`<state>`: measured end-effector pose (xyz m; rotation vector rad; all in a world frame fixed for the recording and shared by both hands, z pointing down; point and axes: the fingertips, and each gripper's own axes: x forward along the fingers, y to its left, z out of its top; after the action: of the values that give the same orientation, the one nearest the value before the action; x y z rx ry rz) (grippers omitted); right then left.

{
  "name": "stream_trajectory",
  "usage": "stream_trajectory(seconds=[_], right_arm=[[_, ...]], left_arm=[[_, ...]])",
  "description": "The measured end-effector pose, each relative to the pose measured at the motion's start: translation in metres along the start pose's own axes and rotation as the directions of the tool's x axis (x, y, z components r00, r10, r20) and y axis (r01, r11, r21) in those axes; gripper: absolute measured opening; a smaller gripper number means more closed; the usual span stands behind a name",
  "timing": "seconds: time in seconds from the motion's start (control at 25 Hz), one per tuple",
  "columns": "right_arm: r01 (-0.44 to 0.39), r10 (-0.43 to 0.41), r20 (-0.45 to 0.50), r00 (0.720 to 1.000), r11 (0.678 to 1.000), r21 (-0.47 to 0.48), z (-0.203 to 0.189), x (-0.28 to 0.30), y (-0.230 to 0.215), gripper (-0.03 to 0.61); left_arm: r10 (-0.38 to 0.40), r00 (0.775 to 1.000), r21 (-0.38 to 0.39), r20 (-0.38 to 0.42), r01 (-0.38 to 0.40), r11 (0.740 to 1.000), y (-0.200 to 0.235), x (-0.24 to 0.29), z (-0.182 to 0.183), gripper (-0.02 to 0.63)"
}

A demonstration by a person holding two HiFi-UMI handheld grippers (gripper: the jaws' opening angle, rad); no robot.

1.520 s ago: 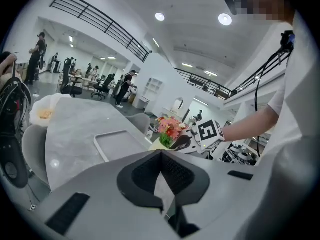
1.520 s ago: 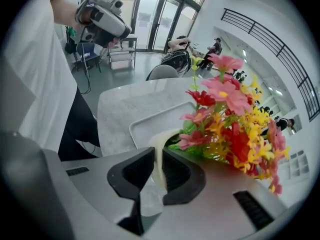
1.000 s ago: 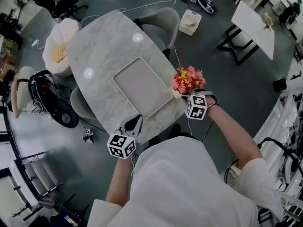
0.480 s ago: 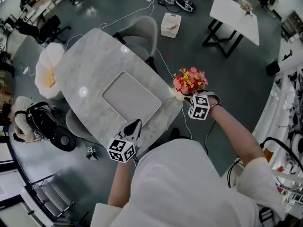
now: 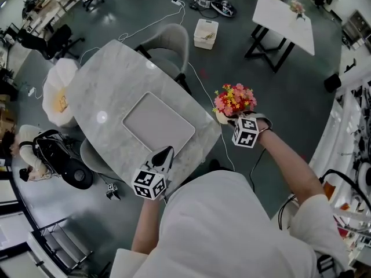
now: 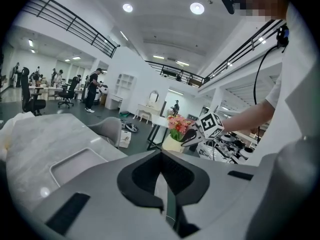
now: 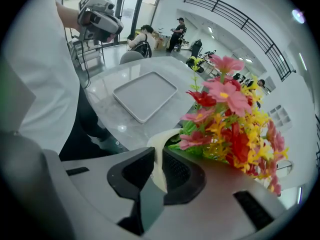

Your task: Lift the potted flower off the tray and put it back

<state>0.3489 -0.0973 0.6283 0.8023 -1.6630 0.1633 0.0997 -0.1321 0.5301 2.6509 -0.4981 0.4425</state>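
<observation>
Looking down on a pale marble table (image 5: 110, 80) over a dark grey floor (image 5: 278, 97), with a shallow grey tray (image 5: 157, 123) lying near its middle, a grey chair (image 5: 169, 39) at 12 o'clock of the tray, a white box (image 5: 206, 32) on the floor beyond, and a white trestle table (image 5: 285, 21) at 1 o'clock. Holding the potted flower (image 5: 234, 100) at 3 o'clock of the tray, past the table's edge and above the floor, with the right gripper (image 5: 227, 118) pinching the cream pot's rim. Hovering at 6 o'clock of the tray, over the near edge, the left gripper (image 5: 164, 153) with jaws pressed together on nothing. Hiding most of the pot behind blooms and gripper. Showing a wider gap between flower and tray than a second ago, with the left gripper placed much as before.
</observation>
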Motion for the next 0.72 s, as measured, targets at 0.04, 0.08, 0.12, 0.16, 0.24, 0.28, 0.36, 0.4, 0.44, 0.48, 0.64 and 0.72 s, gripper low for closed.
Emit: stream_trajectory(seconds=[0.04, 0.08, 0.12, 0.16, 0.24, 0.28, 0.36, 0.4, 0.44, 0.48, 0.64, 0.72], right_arm=[[0.001, -0.001, 0.001, 1.0, 1.0, -0.001, 0.0, 0.0, 0.0, 0.057], [0.002, -0.002, 0.002, 1.0, 1.0, -0.002, 0.0, -0.001, -0.001, 0.057], [0.002, -0.002, 0.004, 1.0, 1.0, -0.004, 0.0, -0.001, -0.001, 0.057], [0.002, -0.002, 0.005, 1.0, 1.0, -0.007, 0.0, 0.0, -0.002, 0.057], [-0.001, 0.001, 0.009, 1.0, 1.0, -0.014, 0.002, 0.001, -0.003, 0.057], [-0.003, 0.003, 0.01, 1.0, 1.0, -0.019, 0.003, 0.001, -0.004, 0.057], [-0.004, 0.004, 0.015, 1.0, 1.0, -0.028, 0.006, 0.002, -0.005, 0.057], [-0.003, 0.004, 0.017, 1.0, 0.999, -0.033, 0.007, 0.002, -0.006, 0.057], [-0.002, 0.003, 0.02, 1.0, 0.999, -0.037, 0.009, 0.003, -0.006, 0.057], [-0.001, 0.002, 0.024, 1.0, 0.999, -0.042, 0.012, 0.005, -0.007, 0.057], [-0.017, 0.02, 0.041, 0.999, 0.997, -0.077, 0.025, 0.011, -0.006, 0.057], [-0.025, 0.03, 0.048, 0.998, 0.995, -0.101, 0.033, 0.013, -0.007, 0.057]], left_arm=[[0.005, 1.0, -0.002, 0.001, -0.005, 1.0, 0.0, 0.0, 0.0, 0.005], [0.009, 1.0, -0.004, 0.002, -0.009, 1.0, 0.0, -0.001, -0.001, 0.005], [0.013, 1.0, -0.006, 0.003, -0.013, 1.0, 0.0, -0.001, -0.002, 0.005], [0.016, 1.0, -0.008, 0.002, -0.016, 1.0, 0.0, -0.001, -0.003, 0.005], [0.024, 1.0, -0.012, 0.002, -0.024, 1.0, 0.001, -0.002, -0.004, 0.005], [0.029, 1.0, -0.014, 0.003, -0.029, 0.999, 0.001, -0.003, -0.004, 0.005], [0.041, 0.999, -0.02, 0.009, -0.041, 0.999, 0.001, -0.004, -0.004, 0.005], [0.048, 0.999, -0.024, 0.012, -0.048, 0.999, 0.002, -0.005, -0.004, 0.005], [0.056, 0.998, -0.028, 0.015, -0.055, 0.998, 0.002, -0.006, -0.005, 0.005], [0.064, 0.998, -0.033, 0.018, -0.063, 0.997, 0.003, -0.007, -0.006, 0.005], [0.106, 0.994, -0.052, 0.029, -0.104, 0.993, 0.004, -0.017, -0.012, 0.005], [0.132, 0.991, -0.059, 0.034, -0.13, 0.99, 0.005, -0.023, -0.013, 0.006]])
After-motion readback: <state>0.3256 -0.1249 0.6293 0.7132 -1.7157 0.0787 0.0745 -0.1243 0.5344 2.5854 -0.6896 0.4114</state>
